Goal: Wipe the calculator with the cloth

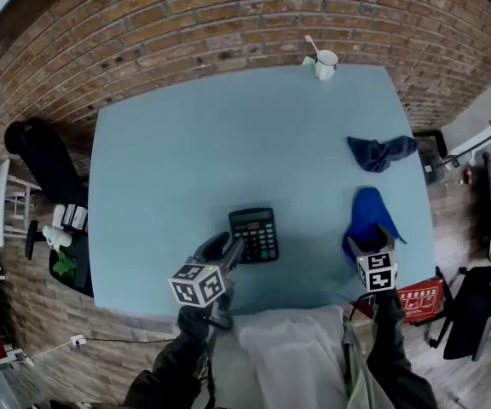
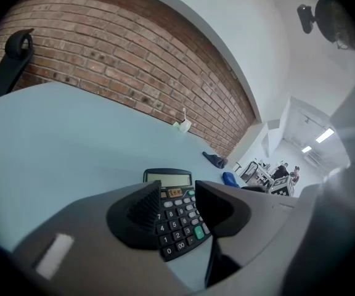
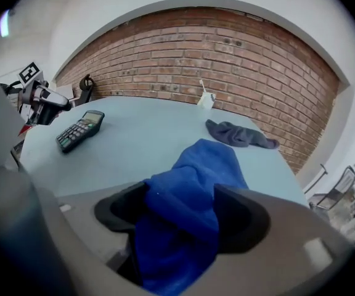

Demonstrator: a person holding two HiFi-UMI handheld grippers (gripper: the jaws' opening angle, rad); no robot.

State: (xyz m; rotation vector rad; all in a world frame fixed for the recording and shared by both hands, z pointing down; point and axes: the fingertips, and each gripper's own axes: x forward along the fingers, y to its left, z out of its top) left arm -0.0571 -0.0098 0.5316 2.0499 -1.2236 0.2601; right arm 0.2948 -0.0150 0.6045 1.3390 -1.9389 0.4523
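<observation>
A black calculator lies face up near the front edge of the light blue table. My left gripper hovers at its left front corner, pointing down at it. In the left gripper view the jaws stand apart, touching nothing, with the calculator's keys showing through the gap. A bright blue cloth lies bunched at the front right. My right gripper is over its near end. In the right gripper view the cloth fills the space between the wide-open jaws.
A dark grey cloth lies behind the blue one at the table's right edge. A white cup with a spoon stands at the far edge by the brick wall. A black chair is left of the table, a red box on the floor at right.
</observation>
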